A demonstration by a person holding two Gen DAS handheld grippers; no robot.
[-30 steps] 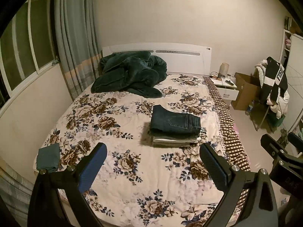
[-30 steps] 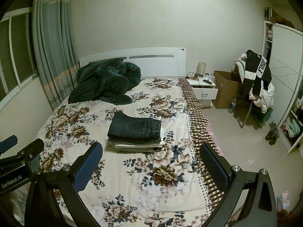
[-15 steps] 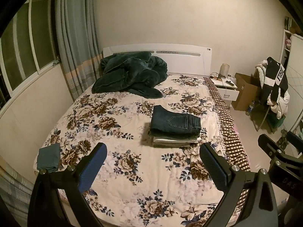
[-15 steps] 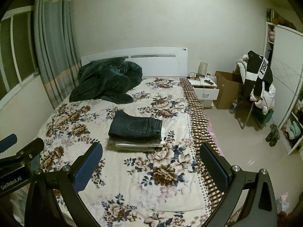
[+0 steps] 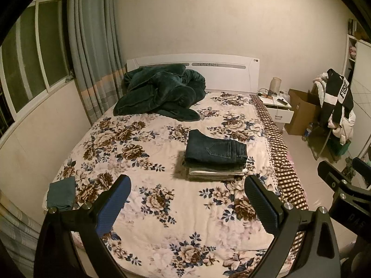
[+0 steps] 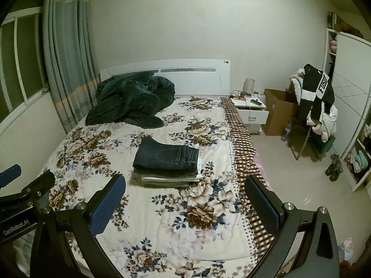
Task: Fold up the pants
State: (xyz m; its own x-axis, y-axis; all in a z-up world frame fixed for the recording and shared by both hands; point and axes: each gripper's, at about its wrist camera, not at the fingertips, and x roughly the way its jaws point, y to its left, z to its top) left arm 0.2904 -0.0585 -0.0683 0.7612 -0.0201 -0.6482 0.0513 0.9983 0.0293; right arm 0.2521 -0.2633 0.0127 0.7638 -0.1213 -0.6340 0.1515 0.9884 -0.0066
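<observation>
From my remote feed I read "GenRobot.AI" on the left gripper (image 6: 18,225) body, and "FUSI" — cut off by a fold — on the black-and-white jacket (image 6: 318,95) draped beside the wardrobe.

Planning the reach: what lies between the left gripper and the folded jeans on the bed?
Only bare floral bedspread lies between the open left gripper and the folded jeans atop the stack, as the left wrist view shows.
</observation>
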